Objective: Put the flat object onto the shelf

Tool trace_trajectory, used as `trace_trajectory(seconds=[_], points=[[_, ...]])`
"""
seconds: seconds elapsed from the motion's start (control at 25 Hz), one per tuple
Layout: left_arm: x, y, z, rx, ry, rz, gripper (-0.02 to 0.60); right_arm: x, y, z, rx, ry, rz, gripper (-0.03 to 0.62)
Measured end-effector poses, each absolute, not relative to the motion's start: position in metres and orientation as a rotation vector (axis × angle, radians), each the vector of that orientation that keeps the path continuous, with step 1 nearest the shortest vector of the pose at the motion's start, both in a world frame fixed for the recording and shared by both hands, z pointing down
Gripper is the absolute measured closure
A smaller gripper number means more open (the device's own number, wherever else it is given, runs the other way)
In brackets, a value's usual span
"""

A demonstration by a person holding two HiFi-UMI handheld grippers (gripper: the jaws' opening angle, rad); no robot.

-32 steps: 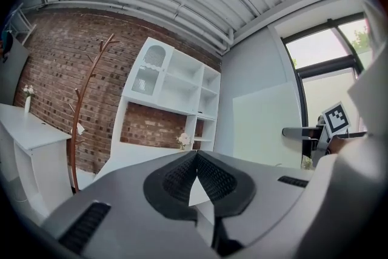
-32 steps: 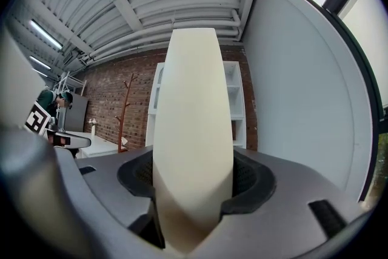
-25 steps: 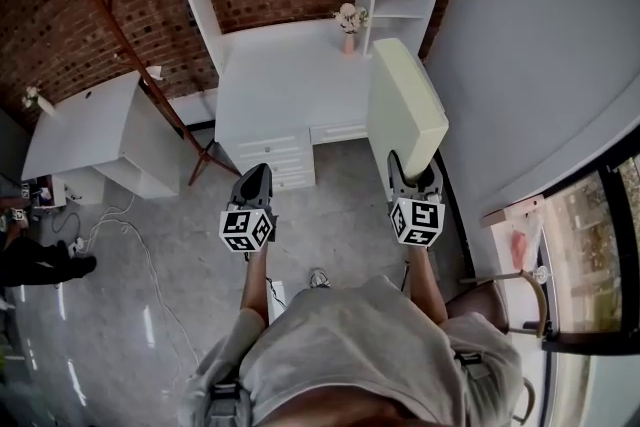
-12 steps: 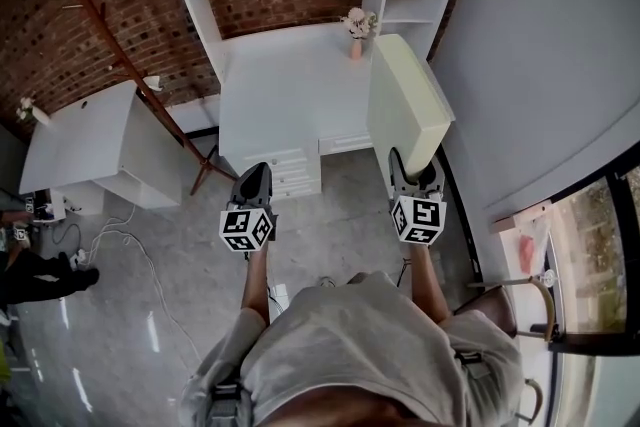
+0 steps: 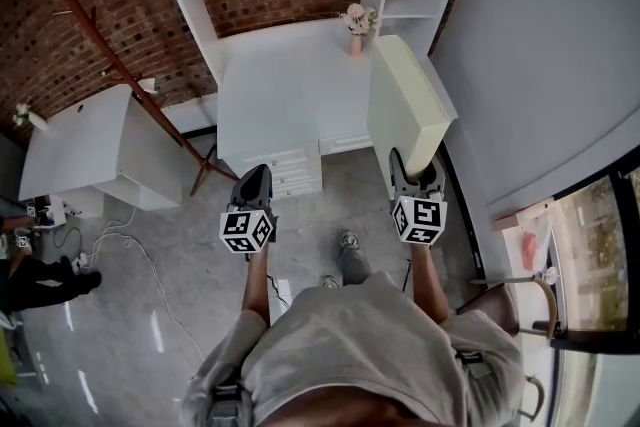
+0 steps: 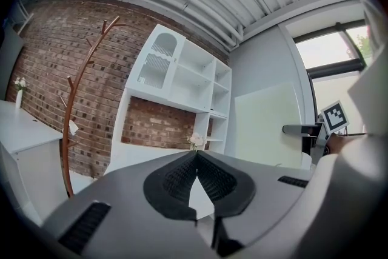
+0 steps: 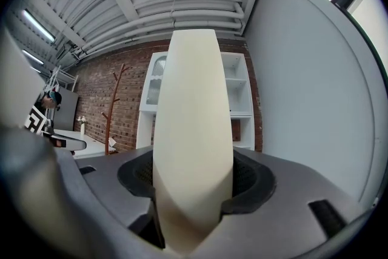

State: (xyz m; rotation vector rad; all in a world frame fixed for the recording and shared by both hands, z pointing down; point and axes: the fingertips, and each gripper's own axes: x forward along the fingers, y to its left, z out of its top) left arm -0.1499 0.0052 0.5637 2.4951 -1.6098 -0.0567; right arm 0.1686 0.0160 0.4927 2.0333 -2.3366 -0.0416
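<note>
The flat object (image 5: 404, 101) is a thick cream slab, held upright and leaning away from me. My right gripper (image 5: 415, 171) is shut on its lower end; in the right gripper view the slab (image 7: 193, 124) fills the gap between the pads and hides most of what is ahead. My left gripper (image 5: 254, 175) hangs level with it to the left, shut with nothing in it, its tips meeting (image 6: 195, 153). The white shelf unit (image 5: 408, 1) stands ahead over a white desk (image 5: 290, 90), with open compartments at its right.
A small vase of flowers (image 5: 356, 21) stands on the desk near the shelves. A wooden coat rack (image 5: 110, 55) and a white cabinet (image 5: 85, 150) are to the left. A grey wall (image 5: 540, 45) runs along the right, a chair (image 5: 510, 300) near it. Cables (image 5: 120, 235) lie on the floor.
The desk and shelf unit have drifted slightly in the head view, and a foot now shows stepping forward on the floor. Both grippers keep their places and states.
</note>
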Motion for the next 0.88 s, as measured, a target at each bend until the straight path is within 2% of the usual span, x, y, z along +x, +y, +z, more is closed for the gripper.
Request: trace_trajectory(seconds=[0.88], points=[[-0.14,-0.118,0.57,2.476,-1.62,-0.017,0.569,0.173,-0.114,0.493,2.006,-2.379,-0.033,0.316]])
